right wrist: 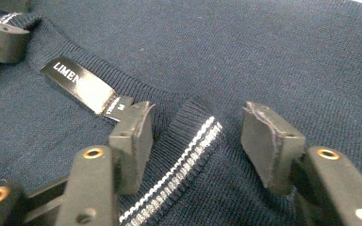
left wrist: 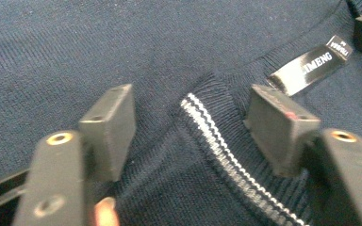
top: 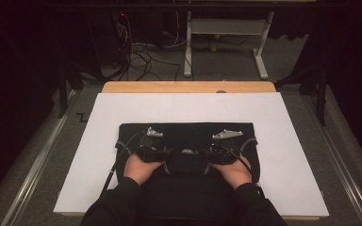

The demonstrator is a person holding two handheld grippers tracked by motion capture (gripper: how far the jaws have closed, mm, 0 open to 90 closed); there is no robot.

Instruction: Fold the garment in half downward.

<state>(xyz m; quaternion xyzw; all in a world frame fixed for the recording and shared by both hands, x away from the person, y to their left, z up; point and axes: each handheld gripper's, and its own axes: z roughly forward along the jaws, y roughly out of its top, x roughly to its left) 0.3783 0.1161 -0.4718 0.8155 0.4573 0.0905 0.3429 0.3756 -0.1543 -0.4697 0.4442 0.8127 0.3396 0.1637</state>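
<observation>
Sweater: I see it flat on the white board, margins bare all round.
Left gripper: my jaws half open, straddling the striped collar, not gripping.
Right gripper: likewise, beside the label.

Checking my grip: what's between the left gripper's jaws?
The sweater's striped collar lies between the left gripper's open jaws, seen in the left gripper view.

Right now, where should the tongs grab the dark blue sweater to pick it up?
Probably by the striped ribbed collar, one spot on each side of the neck label. It's a raised, thick fold the pads can pinch, while the flat sweater offers no edge. Come down from above, as the left tongs and right tongs already straddle it, jaws apart, not yet pinching.
</observation>
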